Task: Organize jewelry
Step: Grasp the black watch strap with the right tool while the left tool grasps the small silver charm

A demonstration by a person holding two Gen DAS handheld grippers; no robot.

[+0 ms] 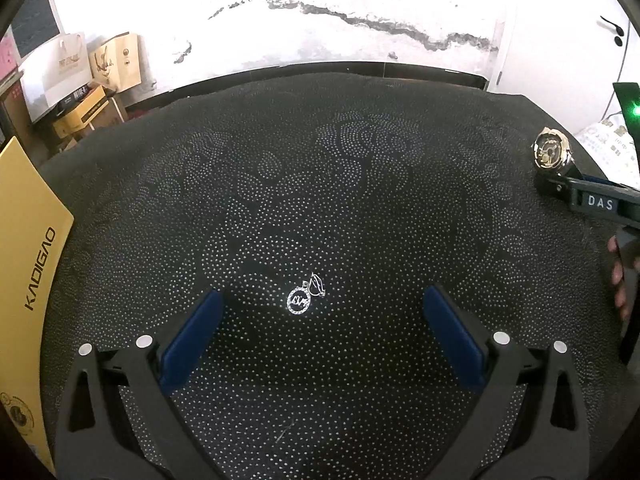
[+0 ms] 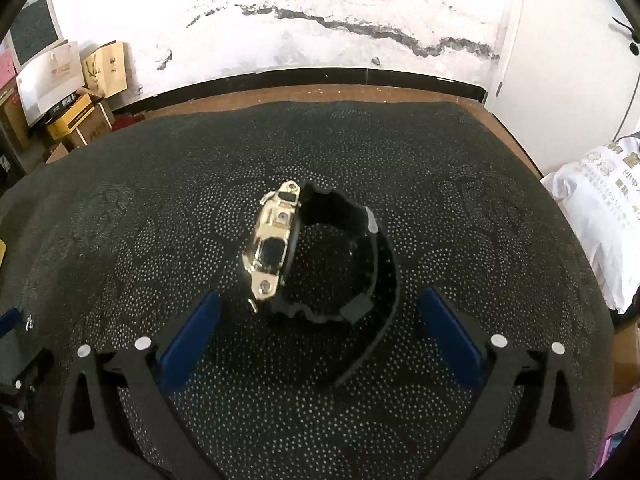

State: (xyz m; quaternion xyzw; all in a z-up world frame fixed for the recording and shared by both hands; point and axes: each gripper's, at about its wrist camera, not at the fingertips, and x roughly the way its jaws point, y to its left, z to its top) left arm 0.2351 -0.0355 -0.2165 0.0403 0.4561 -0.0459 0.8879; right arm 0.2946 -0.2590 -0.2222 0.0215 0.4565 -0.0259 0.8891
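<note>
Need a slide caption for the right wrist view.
Open right gripper hovers over a gold-cased watch with a black strap, on a dotted black cloth.

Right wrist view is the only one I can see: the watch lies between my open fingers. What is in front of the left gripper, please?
Observer: The left gripper is open. A small silver pendant lies on the black mat between its fingers, and neither finger touches it.
Operator: Is there any box near it?
Observer: Yes. A yellow box printed KADIGAO is at the left edge of the mat, well apart from the pendant.
</note>
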